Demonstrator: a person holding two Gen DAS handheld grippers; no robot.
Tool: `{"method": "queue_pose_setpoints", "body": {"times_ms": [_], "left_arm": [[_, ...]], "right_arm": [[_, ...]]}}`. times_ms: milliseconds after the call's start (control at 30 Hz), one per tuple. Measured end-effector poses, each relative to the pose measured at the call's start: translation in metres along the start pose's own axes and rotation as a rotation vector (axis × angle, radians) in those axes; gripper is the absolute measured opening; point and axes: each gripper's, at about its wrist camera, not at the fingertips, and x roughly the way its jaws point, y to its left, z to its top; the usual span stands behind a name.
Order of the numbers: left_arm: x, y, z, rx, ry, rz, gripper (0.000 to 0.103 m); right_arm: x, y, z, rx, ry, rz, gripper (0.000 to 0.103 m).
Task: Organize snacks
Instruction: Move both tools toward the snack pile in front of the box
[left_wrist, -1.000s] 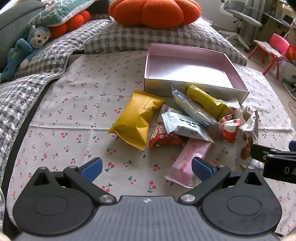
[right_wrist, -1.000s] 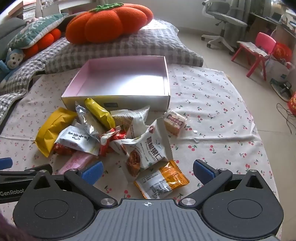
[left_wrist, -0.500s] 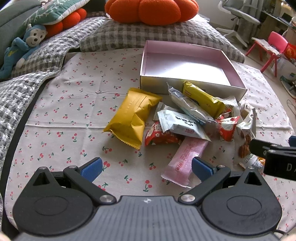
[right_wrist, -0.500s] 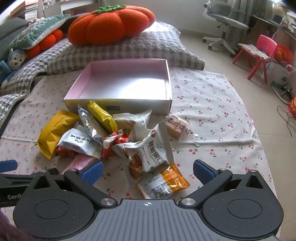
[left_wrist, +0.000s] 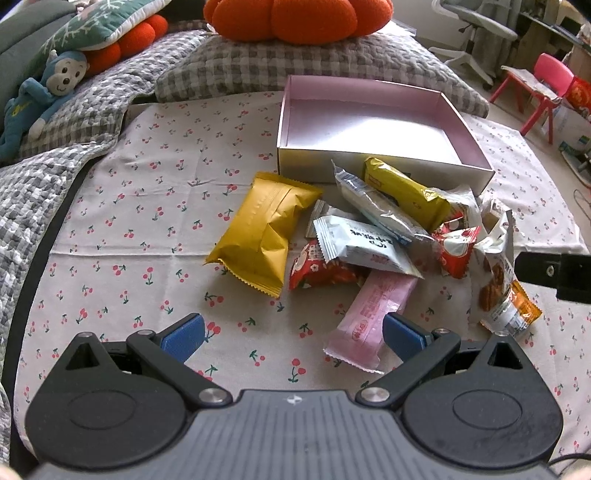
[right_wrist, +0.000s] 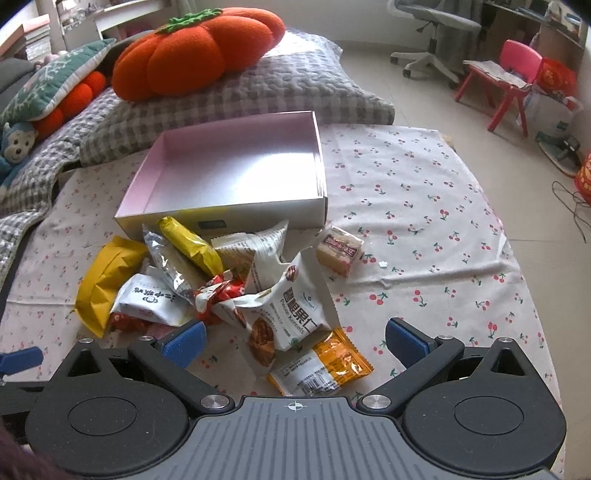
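1. The left gripper (left_wrist: 293, 338) hovers with its jaws spread wide and nothing between them, low over the cherry-print cloth (left_wrist: 147, 206) on the near side of the pink box (left_wrist: 369, 162). That suits an approach to a first pick.
2. The right gripper (right_wrist: 293, 338) is likewise spread and empty, near-right of the box, so each hand can cover its own half of the pile.
3. The pink wafer packet (left_wrist: 373, 317) lies nearest the left gripper, its end just beside the right-hand pad (left_wrist: 404, 338).
4. The orange-and-white packet (right_wrist: 321, 367) lies between the right gripper's pads, under the corner of the pecan kernels bag (right_wrist: 284, 314).
5. The remaining snacks, among them the big yellow bag (left_wrist: 262, 236), lie heaped against the box's near wall.
6. The box is bare inside; sorting seems not yet begun.
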Motion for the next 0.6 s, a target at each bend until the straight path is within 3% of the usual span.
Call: {"method": "queue_pose_setpoints", "body": {"times_ms": [400, 600], "left_arm": [[0.001, 0.008, 0.017, 0.013, -0.029, 0.045, 0.103], [0.004, 0.016, 0.027, 0.015, -0.052, 0.088, 0.103]], "right_arm": [[0.011, -0.001, 0.015, 0.003, 0.091, 0.102, 0.103], [0.017, 0.001, 0.023, -0.005, 0.081, 0.15, 0.102]]}}
